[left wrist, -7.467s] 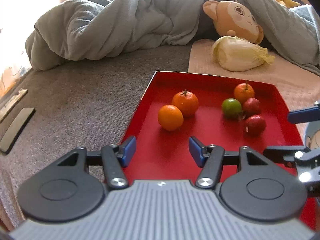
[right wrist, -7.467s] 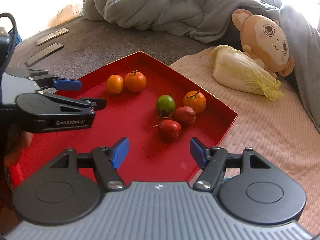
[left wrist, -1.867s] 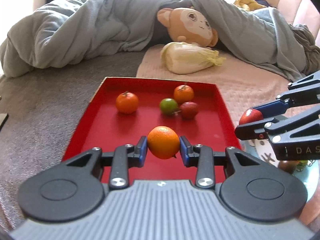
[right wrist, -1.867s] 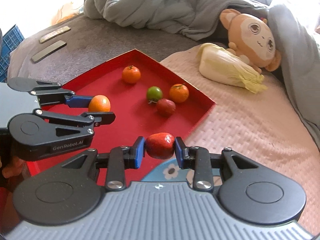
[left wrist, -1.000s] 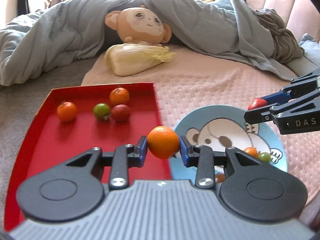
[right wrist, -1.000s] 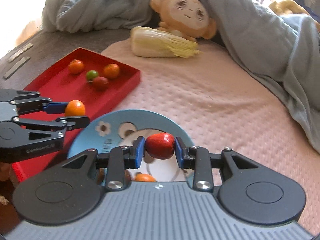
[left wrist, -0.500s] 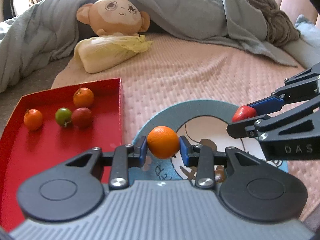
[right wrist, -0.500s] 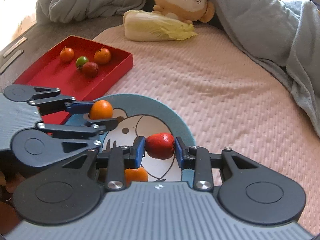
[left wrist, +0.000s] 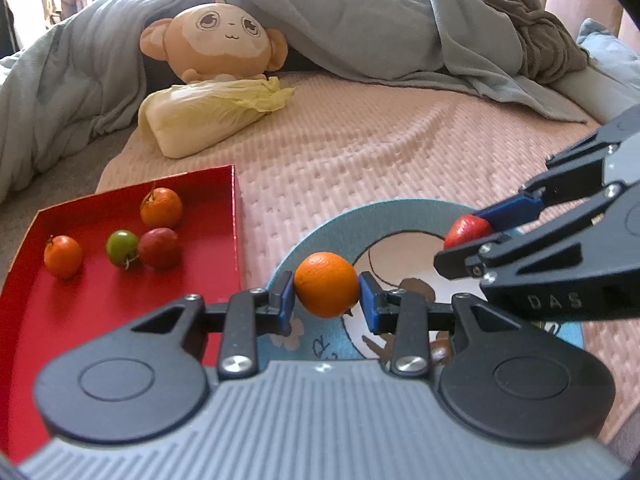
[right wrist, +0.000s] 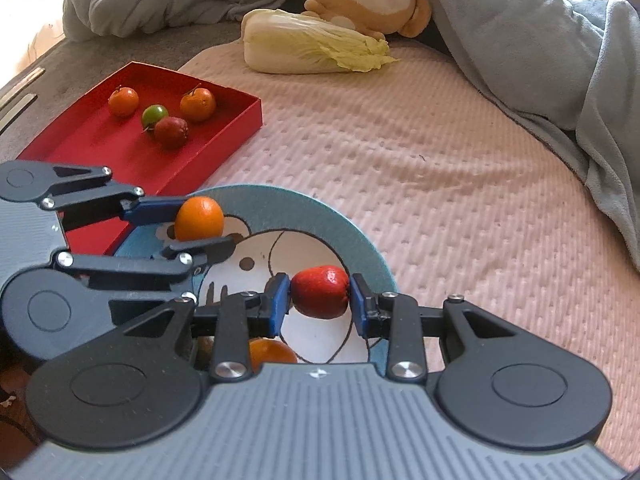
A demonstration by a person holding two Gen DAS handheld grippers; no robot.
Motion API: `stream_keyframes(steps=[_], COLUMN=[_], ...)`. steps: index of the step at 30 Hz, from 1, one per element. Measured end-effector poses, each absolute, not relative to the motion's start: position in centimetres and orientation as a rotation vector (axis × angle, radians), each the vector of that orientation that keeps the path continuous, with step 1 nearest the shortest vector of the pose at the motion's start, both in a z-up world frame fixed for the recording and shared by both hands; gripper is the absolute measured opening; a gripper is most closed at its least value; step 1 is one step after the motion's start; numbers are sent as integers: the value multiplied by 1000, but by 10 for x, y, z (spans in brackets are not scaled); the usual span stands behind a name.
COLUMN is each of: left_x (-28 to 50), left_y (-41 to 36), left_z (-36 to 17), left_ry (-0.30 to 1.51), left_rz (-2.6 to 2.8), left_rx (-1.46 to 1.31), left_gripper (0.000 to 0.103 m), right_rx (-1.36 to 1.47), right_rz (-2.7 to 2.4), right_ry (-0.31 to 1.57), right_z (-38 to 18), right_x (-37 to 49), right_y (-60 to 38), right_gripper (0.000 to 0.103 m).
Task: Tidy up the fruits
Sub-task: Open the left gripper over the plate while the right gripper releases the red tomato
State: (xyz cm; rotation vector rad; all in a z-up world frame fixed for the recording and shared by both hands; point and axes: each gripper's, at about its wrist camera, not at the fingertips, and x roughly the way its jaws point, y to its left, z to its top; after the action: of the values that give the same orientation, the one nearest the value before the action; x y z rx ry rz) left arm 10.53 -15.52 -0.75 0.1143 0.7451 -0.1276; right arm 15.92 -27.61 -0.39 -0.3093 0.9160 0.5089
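Note:
My left gripper (left wrist: 326,296) is shut on an orange (left wrist: 326,284) and holds it over the near left rim of a blue cartoon plate (left wrist: 360,210). To its right, my right gripper (right wrist: 318,300) is shut on a red fruit (right wrist: 319,291) above the plate's (right wrist: 320,208) white middle. An orange fruit (right wrist: 272,352) lies on the plate, partly hidden under the right gripper. The red tray (left wrist: 100,308) at the left holds two oranges (left wrist: 161,207), a green fruit (left wrist: 122,242) and a red fruit (left wrist: 159,247).
A napa cabbage (left wrist: 208,116) and a monkey plush (left wrist: 216,40) lie behind the tray on a pink bedspread (left wrist: 380,140). A rumpled grey-blue blanket (left wrist: 360,20) runs along the back and right. Grey carpet (right wrist: 80,64) lies left of the tray.
Both grippers, open over the tray at first, closed on a fruit each and carried them right to the plate. In the last second both came lower and closer over the plate.

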Motion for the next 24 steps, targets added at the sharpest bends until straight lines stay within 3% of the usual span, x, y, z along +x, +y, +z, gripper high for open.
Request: stream_keyframes(steps=[6, 8, 10, 12, 24], left_x=[101, 99, 96, 94, 87], left_y=[-153, -151, -150, -150, -142], left_z=[-9, -9, -6, -4, 10], left_ry=[749, 743, 727, 710, 657], left_rz=[-145, -154, -170, -172, -181], left_rx=[123, 117, 108, 111, 84], left_gripper=[38, 44, 56, 61, 61], right_rx=[-285, -270, -257, -247, -223], right_rz=[507, 503, 498, 499, 515], right_ry=[899, 891, 878, 869, 837], right_z=[1, 4, 8, 10, 20], right_x=[161, 162, 161, 161, 162], right_y=[-274, -274, -274, -274, -262], right_gripper=[39, 50, 58, 59, 61])
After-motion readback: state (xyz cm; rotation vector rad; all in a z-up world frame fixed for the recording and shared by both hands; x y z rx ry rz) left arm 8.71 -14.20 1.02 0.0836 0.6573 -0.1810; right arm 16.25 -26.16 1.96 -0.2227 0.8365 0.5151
